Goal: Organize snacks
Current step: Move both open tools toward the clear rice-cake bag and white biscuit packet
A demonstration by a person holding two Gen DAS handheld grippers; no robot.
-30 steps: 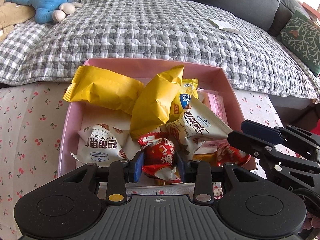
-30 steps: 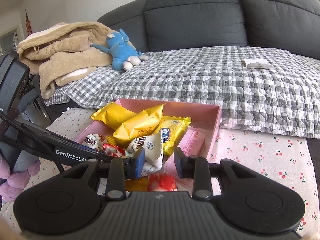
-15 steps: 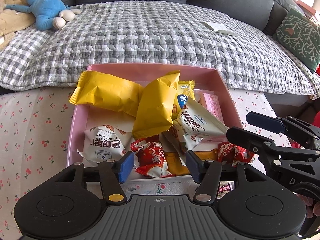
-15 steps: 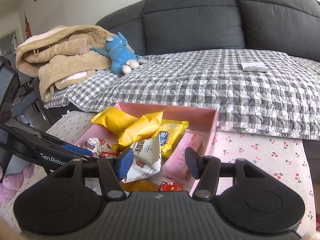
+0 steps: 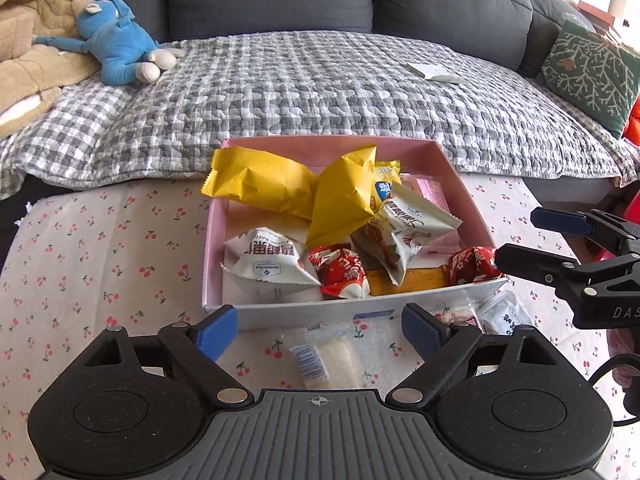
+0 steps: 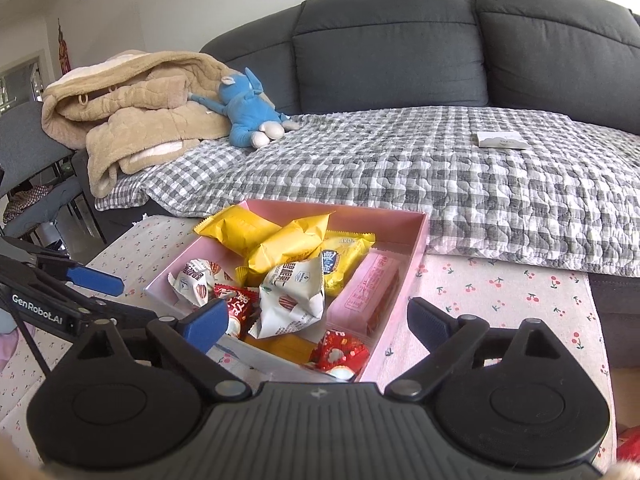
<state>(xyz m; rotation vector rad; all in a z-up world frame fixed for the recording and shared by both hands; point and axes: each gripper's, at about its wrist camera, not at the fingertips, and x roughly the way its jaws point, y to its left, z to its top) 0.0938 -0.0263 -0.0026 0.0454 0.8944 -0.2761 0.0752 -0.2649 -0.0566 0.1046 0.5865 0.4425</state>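
Snack packets [image 5: 340, 232] fill the pink box [image 5: 460, 188] on the cherry-print bench [image 5: 100, 248]. Left gripper [image 5: 318, 330] and right gripper [image 6: 316, 322] hover at its near edge, fingers opening wide, gripping nothing.

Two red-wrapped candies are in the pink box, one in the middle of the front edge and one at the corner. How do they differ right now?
The middle red candy lies against a white pecan packet; the corner red candy sits alone by the box wall, nearest the right gripper. The middle one shows a white patch on its wrapper; the corner one shows mostly red. Both are shiny, crinkled, and lie inside the pink box.
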